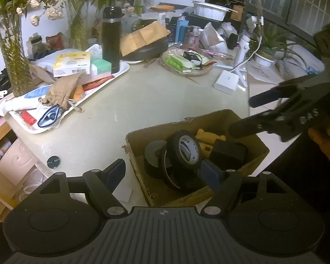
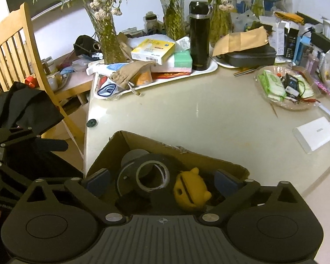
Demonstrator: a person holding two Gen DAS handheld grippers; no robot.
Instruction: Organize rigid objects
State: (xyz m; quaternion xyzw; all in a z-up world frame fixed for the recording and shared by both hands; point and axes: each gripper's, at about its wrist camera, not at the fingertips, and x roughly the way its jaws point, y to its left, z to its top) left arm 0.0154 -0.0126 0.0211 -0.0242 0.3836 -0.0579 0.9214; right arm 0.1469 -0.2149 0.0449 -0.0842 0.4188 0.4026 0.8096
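A torn cardboard box (image 1: 220,115) (image 2: 165,146) stands at the near table edge. It holds black tape rolls (image 1: 184,148) (image 2: 153,176), a yellow toy figure (image 1: 203,137) (image 2: 191,191) and a small black case (image 1: 228,155). My left gripper (image 1: 164,173) is open and straddles the box's left wall, with one pad over the table and the other inside by the rolls. My right gripper (image 2: 162,182) (image 1: 244,115) is open wide over the box. The top roll and the toy lie between its pads, and neither pad touches them.
At the far left a white tray (image 1: 123,71) (image 2: 211,69) carries a black flask (image 1: 111,39) (image 2: 199,36), cartons and a cloth pouch. Behind it stand plant vases (image 1: 13,50). A plate of packets (image 1: 201,71), a white box (image 1: 226,84) and a dark disc (image 1: 54,161) lie nearby. A wooden chair (image 2: 30,41) stands left.
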